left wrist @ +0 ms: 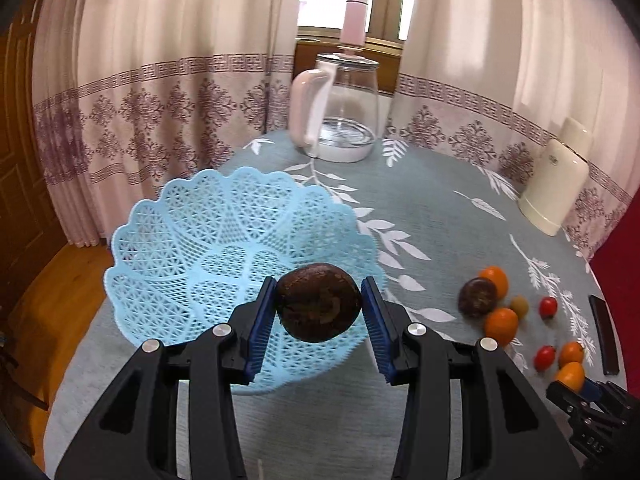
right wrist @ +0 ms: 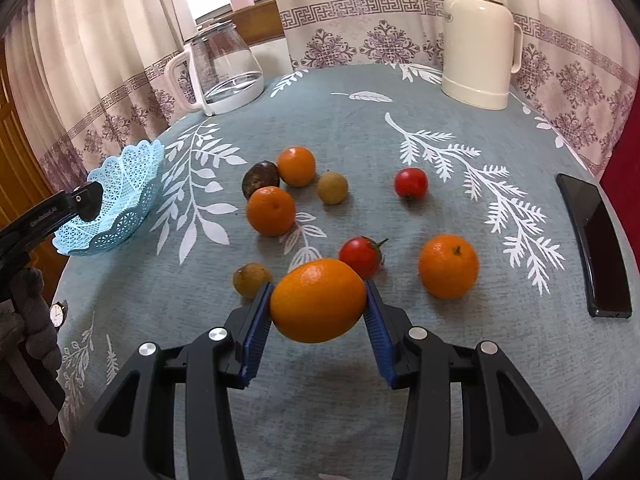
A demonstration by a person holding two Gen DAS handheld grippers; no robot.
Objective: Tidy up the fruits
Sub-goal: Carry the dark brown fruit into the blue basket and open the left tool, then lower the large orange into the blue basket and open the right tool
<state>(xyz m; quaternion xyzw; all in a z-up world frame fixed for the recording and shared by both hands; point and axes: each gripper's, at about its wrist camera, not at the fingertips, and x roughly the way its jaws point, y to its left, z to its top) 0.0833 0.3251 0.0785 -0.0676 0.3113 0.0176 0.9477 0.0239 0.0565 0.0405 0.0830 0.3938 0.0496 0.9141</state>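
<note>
Left gripper (left wrist: 319, 312) clamps a dark brown passion fruit (left wrist: 318, 307) between its blue pads, held over the near rim of the light-blue lattice basket (left wrist: 192, 240) on the table — loose fruit lies well to the right.

Right gripper (right wrist: 319, 300) grips an orange (right wrist: 318, 300) above the tablecloth (right wrist: 360, 128); 3 more oranges, 2 cherry tomatoes (right wrist: 411, 182) and another passion fruit (right wrist: 260, 178) lie beyond.

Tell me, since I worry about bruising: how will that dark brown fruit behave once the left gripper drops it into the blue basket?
The dark brown fruit looks round and firm, so it will probably roll toward the low centre of the blue basket. Its skin seems wrinkled and hard, so bruising looks unlikely. The left gripper holds it low over the rim, so the drop should be gentle.
</note>
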